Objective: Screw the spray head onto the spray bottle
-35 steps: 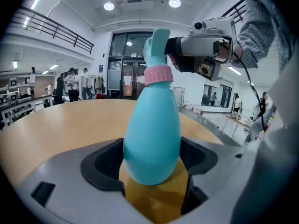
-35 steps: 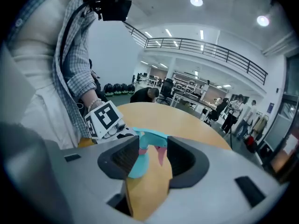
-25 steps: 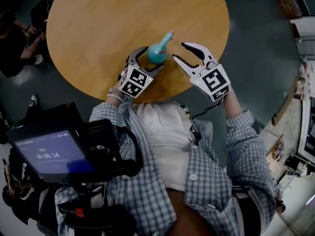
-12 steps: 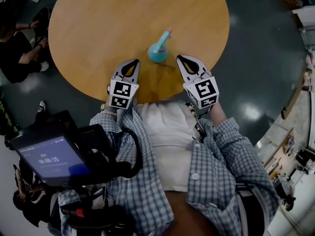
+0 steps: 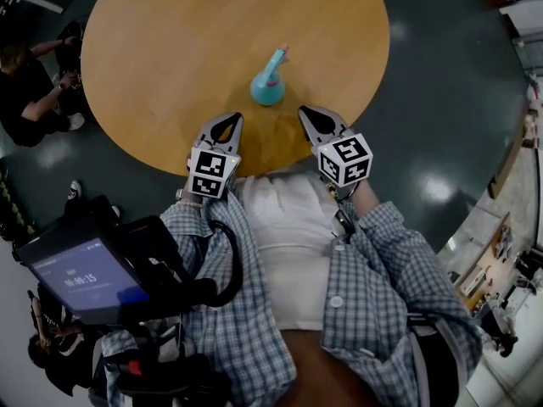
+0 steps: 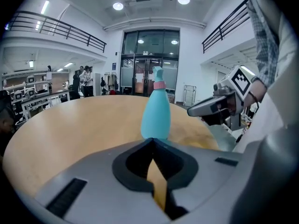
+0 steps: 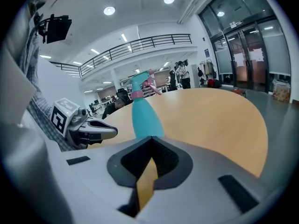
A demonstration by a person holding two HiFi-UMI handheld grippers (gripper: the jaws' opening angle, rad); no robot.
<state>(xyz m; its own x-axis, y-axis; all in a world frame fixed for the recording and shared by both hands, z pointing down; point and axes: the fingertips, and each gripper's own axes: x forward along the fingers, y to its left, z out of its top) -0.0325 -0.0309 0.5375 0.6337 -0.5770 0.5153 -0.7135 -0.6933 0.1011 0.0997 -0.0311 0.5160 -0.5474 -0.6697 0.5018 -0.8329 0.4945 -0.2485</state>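
A teal spray bottle [image 5: 266, 89] stands upright on a round wooden table [image 5: 170, 41], well in from the rim on the near side, with its spray head [image 5: 278, 56] seated on the neck above a pink collar [image 6: 159, 84]. Nothing touches the bottle. To its left and closer to the operator, the left gripper [image 5: 229, 119] hangs over the tabletop with its tongs clenched tip to tip and nothing between them. To the bottle's right, about as far back, the right gripper [image 5: 307, 113] is clamped shut in the same way, also empty. Both point toward the bottle but stay clear of it, and in each gripper view it rises just beyond the closed tips. Behind the bottle on the operator's side, a checked shirt [image 5: 373, 287] spreads over a white top. Lower left of that, a dark device shows a lit screen [image 5: 81, 271]. Far to the bottle's left, off the table, a person in dark clothes [image 5: 25, 91] sits on the grey floor [image 5: 450, 100].
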